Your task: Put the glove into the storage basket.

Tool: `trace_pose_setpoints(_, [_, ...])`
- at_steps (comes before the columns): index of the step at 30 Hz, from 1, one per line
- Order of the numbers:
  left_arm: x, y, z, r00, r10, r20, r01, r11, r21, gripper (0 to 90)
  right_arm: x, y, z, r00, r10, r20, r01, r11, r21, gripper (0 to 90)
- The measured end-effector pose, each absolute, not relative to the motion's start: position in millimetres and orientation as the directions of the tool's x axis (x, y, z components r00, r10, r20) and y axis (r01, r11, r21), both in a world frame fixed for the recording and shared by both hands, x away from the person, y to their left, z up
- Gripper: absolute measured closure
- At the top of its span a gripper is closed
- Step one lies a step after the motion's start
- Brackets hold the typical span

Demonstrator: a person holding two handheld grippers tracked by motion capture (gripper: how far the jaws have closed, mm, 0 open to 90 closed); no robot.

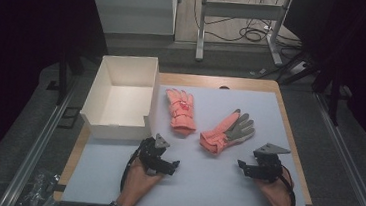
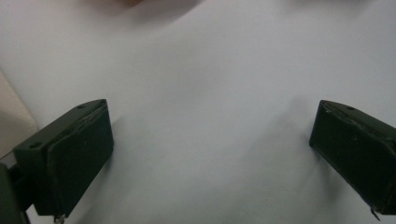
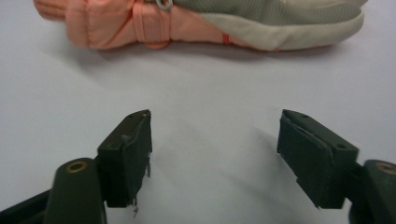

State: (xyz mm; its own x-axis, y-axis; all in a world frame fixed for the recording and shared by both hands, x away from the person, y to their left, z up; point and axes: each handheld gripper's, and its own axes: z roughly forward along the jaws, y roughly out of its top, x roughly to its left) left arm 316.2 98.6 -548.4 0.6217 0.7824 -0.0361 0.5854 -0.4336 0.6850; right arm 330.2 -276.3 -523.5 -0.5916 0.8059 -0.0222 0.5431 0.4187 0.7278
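The high view looks forward and down over the whole mat [image 1: 224, 187]. Each gripper view skims it closely; the right one shares the grey-palmed glove [image 3: 261, 18] at its top.

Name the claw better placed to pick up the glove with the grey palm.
Right. The right claw is open and faces the grey-palmed glove; the left claw sits farther away, near the white box.

Your near half of the tabletop [image 1: 203, 190] lies bare. Toward the far-left corner the white box [image 1: 121, 97] walls off passage. Two gloves, one [image 1: 181, 110] mid-table, one [image 1: 227, 132] toward the right, block the middle; bare lanes run between and beside them.
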Motion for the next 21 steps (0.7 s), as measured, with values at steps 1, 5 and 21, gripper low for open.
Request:
trace_pose_setpoints(1, [316.2, 98.7, -548.4, 0.622, 0.782, -0.036, 0.585, -0.434, 0.685, 0.0, 330.7, -275.9, -522.1, -0.592, 0.806, -0.018, 0.542, 0.414, 0.731, 29.2])
trace_pose_setpoints(5, [316.2, 98.7, -548.4, 0.622, 0.782, -0.036, 0.585, -0.434, 0.685, 0.0, 334.5, -274.6, -514.3, -0.59, 0.807, 0.002, 0.546, 0.397, 0.738, 34.3])
trace_pose_setpoints(21, [316.1, 98.6, -548.4, 0.621, 0.783, -0.036, 0.586, -0.433, 0.685, 0.0, 376.7, -260.0, -482.1, -0.592, 0.801, 0.082, 0.562, 0.338, 0.754, 60.0])
